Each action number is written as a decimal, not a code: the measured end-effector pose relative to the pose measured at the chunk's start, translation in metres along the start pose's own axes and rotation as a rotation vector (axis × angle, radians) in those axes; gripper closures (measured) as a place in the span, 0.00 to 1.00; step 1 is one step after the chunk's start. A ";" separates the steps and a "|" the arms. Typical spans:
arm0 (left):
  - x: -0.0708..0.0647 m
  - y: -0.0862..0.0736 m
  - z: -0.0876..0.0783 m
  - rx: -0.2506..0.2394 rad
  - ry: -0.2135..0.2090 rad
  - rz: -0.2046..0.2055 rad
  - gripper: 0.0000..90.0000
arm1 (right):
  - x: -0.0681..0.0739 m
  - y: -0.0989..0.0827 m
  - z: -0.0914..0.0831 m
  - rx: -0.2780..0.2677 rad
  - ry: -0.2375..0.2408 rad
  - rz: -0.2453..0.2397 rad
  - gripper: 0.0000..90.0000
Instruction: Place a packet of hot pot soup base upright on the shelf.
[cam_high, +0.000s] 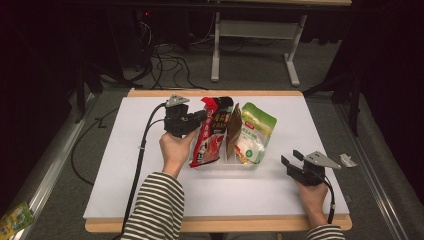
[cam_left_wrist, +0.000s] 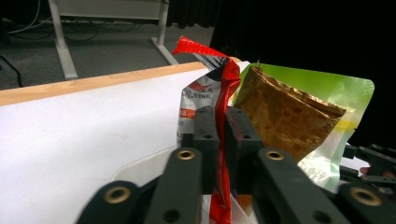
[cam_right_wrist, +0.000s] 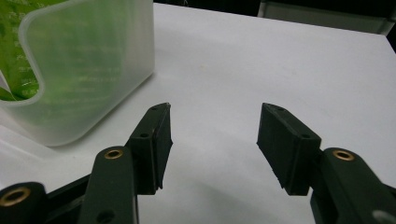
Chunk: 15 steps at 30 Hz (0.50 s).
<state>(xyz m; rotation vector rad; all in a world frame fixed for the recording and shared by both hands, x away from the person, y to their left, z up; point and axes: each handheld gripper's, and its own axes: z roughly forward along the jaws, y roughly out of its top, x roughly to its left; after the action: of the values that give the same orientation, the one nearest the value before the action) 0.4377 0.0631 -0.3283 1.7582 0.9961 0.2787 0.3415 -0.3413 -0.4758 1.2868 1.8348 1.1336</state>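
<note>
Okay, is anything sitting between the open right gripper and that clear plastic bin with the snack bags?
Nothing visible does. The right gripper rests open on bare white table, just right of the clear bin, with only empty surface between them. The left gripper is clamped on the red bag.

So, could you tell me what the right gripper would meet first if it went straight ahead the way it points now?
Probably nothing at first: the open right gripper points across bare white table. The translucent bin sits off to its left, seemingly outside that line.
</note>
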 end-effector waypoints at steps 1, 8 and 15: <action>0.000 -0.001 -0.001 0.001 0.000 0.002 0.89 | 0.000 0.000 0.000 -0.001 0.000 0.001 0.50; 0.001 -0.006 -0.007 0.025 0.015 0.031 0.79 | 0.000 0.000 0.000 -0.002 0.000 0.001 0.50; -0.002 -0.014 -0.023 0.065 0.038 0.089 0.74 | 0.000 0.000 0.000 -0.002 0.000 0.001 0.50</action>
<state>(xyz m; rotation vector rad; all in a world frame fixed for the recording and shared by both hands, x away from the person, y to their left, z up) 0.4154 0.0784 -0.3295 1.8657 0.9643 0.3405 0.3417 -0.3417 -0.4758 1.2867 1.8323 1.1356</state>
